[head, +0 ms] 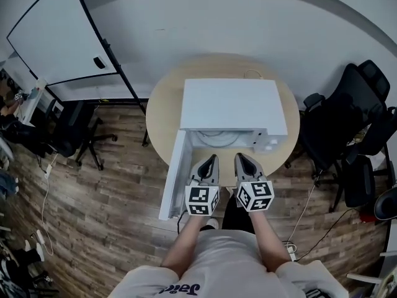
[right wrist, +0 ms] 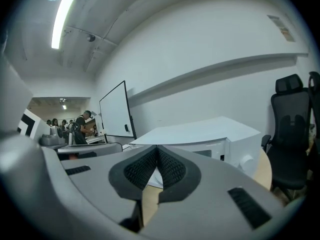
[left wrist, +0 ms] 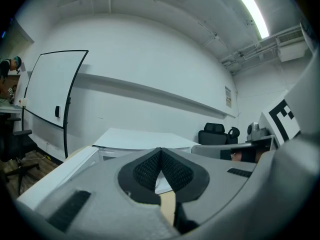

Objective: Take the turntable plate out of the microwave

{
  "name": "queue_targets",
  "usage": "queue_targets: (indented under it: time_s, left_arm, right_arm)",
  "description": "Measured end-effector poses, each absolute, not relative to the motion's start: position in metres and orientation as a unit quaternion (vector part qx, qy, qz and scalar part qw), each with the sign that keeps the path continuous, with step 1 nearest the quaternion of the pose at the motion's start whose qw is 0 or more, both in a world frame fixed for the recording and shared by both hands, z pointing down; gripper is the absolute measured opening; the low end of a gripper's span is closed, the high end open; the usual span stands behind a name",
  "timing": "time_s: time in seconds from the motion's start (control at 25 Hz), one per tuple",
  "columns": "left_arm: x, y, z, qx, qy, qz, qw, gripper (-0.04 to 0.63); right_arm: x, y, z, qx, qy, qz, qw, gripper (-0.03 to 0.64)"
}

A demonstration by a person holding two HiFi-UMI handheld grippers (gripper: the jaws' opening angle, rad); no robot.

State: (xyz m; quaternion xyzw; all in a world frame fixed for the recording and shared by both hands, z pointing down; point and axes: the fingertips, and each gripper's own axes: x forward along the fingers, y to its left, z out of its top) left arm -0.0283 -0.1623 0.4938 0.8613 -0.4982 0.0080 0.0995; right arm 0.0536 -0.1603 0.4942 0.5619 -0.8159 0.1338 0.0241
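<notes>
A white microwave stands on a round wooden table, its door swung open to the left. Inside the cavity the glass turntable plate shows as a pale disc. My left gripper and right gripper are side by side just in front of the opening, both shut and empty. In the left gripper view the jaws meet at the tips, with the microwave top beyond. In the right gripper view the jaws are also closed, and the microwave lies ahead.
A whiteboard stands at the back left. Black office chairs crowd the right side, and another chair is at the left. Cables run over the wooden floor. People stand far off in the right gripper view.
</notes>
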Motion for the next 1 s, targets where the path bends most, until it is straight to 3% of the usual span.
queue_targets:
  time_s: [0.52,1.0]
  left_arm:
    - [-0.01,-0.229,0.556,0.849,-0.503,0.042,0.154,0.014]
    - [-0.019,-0.257,0.622,0.834,-0.514,0.065,0.189,0.014]
  right_arm:
    - [0.067,-0.219,0.584,0.542,-0.801,0.248,0.06,0.015]
    - [0.064,-0.239,0.662,0.507,-0.758,0.41,0.007,0.017]
